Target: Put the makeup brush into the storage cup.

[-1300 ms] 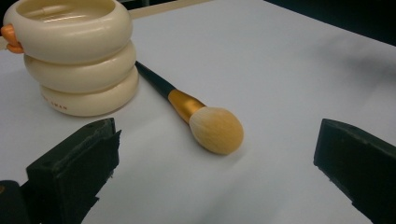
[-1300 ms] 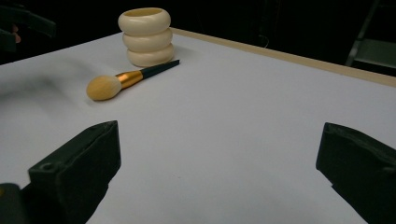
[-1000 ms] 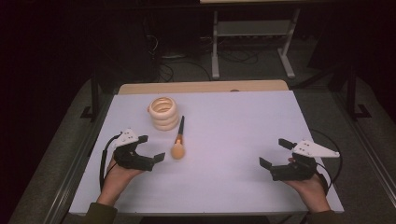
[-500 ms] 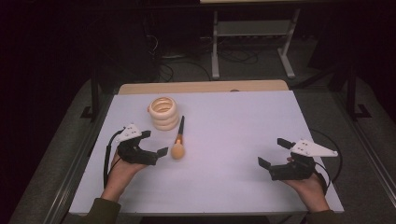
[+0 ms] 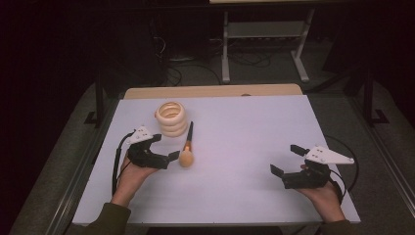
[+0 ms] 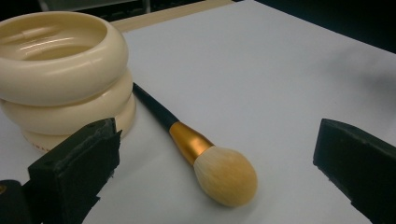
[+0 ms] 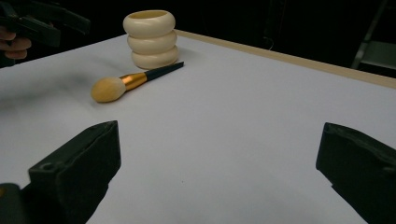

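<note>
Since a second ago the left claw (image 5: 165,147) has slid toward the makeup brush (image 5: 187,147), which lies on the counter (image 5: 254,127) beside the ringed holder (image 5: 172,118); both claws, right claw (image 5: 286,160) included, gape wide; it should straddle the gold ferrule squarely before closing

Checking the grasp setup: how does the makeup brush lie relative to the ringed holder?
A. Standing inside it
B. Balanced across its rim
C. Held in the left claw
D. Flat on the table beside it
D: the makeup brush lies flat on the table, beside the ringed holder.
</note>
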A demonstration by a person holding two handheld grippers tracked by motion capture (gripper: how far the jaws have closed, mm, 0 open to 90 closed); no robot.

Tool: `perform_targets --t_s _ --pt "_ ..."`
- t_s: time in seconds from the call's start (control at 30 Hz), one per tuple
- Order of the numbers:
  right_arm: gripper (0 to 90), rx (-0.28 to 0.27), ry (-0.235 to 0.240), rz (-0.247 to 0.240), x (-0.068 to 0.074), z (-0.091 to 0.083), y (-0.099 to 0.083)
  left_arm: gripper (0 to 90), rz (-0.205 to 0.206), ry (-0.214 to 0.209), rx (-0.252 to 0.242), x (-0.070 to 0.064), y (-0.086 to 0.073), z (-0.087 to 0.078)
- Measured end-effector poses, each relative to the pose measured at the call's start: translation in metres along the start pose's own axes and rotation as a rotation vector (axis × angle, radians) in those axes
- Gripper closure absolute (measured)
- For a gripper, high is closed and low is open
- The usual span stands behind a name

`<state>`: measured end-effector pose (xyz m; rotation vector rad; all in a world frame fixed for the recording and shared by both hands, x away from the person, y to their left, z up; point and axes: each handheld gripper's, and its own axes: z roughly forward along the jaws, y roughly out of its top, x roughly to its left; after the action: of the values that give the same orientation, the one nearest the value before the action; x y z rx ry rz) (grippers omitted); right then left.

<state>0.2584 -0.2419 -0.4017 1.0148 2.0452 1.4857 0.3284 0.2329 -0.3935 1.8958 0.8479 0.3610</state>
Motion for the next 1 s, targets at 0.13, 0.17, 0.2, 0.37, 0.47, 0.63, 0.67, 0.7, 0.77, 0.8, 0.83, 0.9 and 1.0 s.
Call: perform_targets --t_s 0.13,0.17,0.2,0.37,0.47,0.63,0.67,0.7,0.77,0.8,0.83,0.9,1.0 --pt "0.0 -0.001 -0.002 -0.002 0.000 0.000 0.000 0.0 -0.003 -0.001 0.009 -0.001 0.003 0.005" --pt "0.0 -0.001 -0.002 -0.001 0.000 0.000 0.000 0.0 0.001 -0.002 0.014 -0.001 0.004 0.008" --pt "0.0 -0.001 -0.003 -0.002 -0.001 0.000 0.000 0.0 0.001 -0.002 0.014 -0.001 0.004 0.008" --pt "0.0 -0.005 -0.008 0.000 -0.001 0.000 0.000 0.0 0.009 -0.005 0.024 -0.003 0.006 0.016" --pt "0.0 -0.009 -0.007 0.004 -0.001 0.000 0.000 0.1 0.006 -0.006 0.027 -0.004 0.007 0.018" --pt "0.0 -0.008 -0.007 0.003 -0.001 0.000 0.000 5.8 0.023 -0.008 0.027 -0.006 0.010 0.024" --pt "0.0 -0.008 -0.007 0.003 -0.001 0.000 0.000 6.0 0.021 -0.013 0.030 -0.007 0.011 0.027" --pt "0.0 -0.008 -0.006 0.002 -0.001 0.000 0.000 6.3 0.023 -0.013 0.039 -0.007 0.012 0.028" --pt "0.0 -0.008 -0.007 0.003 -0.001 0.000 0.001 7.0 0.014 -0.017 0.033 -0.008 0.011 0.030" --pt "0.0 -0.009 -0.007 0.003 -0.001 0.000 0.001 8.6 0.023 -0.016 0.040 -0.008 0.012 0.032" --pt "0.0 -0.009 -0.007 0.003 -0.001 0.000 0.001 9.5 0.023 -0.016 0.040 -0.008 0.012 0.032" --pt "0.0 -0.008 -0.008 0.004 -0.001 0.000 0.001 13.4 0.024 -0.011 0.044 -0.010 0.013 0.035" --pt "0.0 -0.012 -0.011 0.003 -0.001 0.000 0.001 14.3 0.023 0.000 0.056 -0.010 0.013 0.038"
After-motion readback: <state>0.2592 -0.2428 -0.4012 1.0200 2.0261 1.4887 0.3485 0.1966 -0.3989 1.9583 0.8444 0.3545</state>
